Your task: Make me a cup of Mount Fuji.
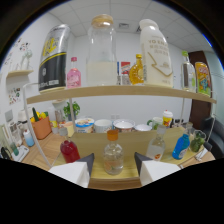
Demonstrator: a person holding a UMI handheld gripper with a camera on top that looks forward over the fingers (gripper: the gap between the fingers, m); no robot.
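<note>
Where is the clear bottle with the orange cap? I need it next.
In the gripper view, the clear bottle stands on the counter just ahead of the open tongs, centred between their tips, with the red bottle beside it.

Tool (113, 161) level, both white fingers (75, 172) spread wide apart, gripping nothing.

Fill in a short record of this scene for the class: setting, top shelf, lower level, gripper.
Setting: a wooden shelf stocked with drinks
Top shelf: black and yellow can, small pink bottle, clear jar, orange bottle, large white bottle
Lower level: bowls, red bottle, blue bottle
Gripper: gripper open, an orange-capped clear bottle standing between its fingers, gap either side
</note>
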